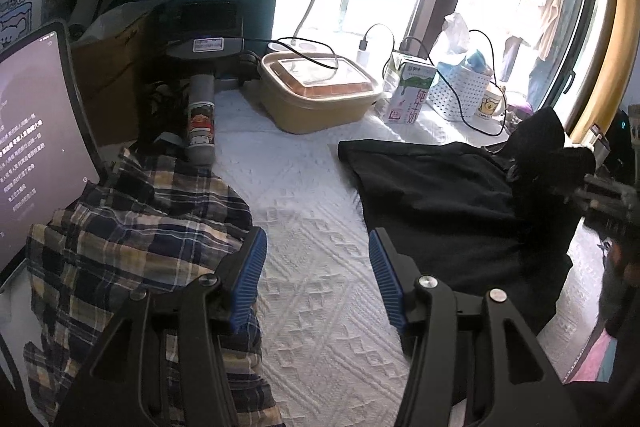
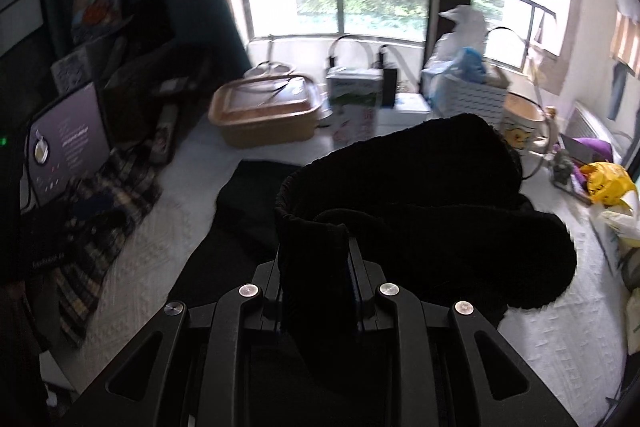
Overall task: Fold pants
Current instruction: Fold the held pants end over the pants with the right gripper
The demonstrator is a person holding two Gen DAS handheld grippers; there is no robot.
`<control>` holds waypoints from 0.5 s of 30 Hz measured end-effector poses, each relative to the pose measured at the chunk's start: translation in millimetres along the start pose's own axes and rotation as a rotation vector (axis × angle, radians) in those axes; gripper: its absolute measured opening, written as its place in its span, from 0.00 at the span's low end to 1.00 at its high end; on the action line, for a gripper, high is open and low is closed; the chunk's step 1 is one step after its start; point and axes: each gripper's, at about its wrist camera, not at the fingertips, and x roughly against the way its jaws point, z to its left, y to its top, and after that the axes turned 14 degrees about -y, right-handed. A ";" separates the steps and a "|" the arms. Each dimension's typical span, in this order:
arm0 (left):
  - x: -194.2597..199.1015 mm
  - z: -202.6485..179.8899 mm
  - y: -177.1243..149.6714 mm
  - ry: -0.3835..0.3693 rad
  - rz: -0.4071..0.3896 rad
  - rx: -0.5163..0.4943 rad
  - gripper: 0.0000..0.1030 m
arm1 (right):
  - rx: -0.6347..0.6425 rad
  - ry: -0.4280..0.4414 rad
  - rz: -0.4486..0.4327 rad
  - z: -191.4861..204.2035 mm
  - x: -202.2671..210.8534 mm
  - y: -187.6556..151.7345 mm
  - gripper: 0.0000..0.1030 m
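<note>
Black pants (image 1: 448, 203) lie spread on the white quilted bedspread (image 1: 312, 211), on the right in the left wrist view. My left gripper (image 1: 318, 259) hovers open over bare bedspread, its blue pads empty, just left of the pants' edge. My right gripper (image 2: 314, 259) is shut on a bunched fold of the black pants (image 2: 420, 195), lifted above the rest of the cloth; the elastic waistband curls up in front of the lens. In the left wrist view that gripper (image 1: 532, 175) shows at the far right, holding the raised cloth.
A plaid garment (image 1: 132, 227) lies heaped at the left beside a lit tablet (image 1: 32, 139). At the back stand a tan lidded box (image 1: 316, 91), a milk carton (image 1: 410, 91), a white basket (image 1: 460, 87), cables and a bottle (image 1: 200, 123). A yellow bag (image 2: 608, 183) sits at right.
</note>
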 end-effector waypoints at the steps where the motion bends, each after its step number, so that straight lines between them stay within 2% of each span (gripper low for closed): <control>1: 0.2 0.3 -0.2 0.001 0.000 0.002 0.52 | 0.019 0.013 0.006 8.6 -1.1 -2.4 0.24; 8: 0.4 8.8 -5.4 0.005 0.015 0.039 0.52 | 0.194 0.092 0.053 68.8 -7.3 -27.1 0.24; 14: 2.2 10.5 -8.4 0.012 0.021 0.052 0.52 | 0.327 0.087 0.104 101.4 -16.3 -42.3 0.25; 15: 2.5 10.2 -8.6 0.013 0.022 0.052 0.52 | 0.343 0.092 0.094 103.4 -16.0 -44.4 0.28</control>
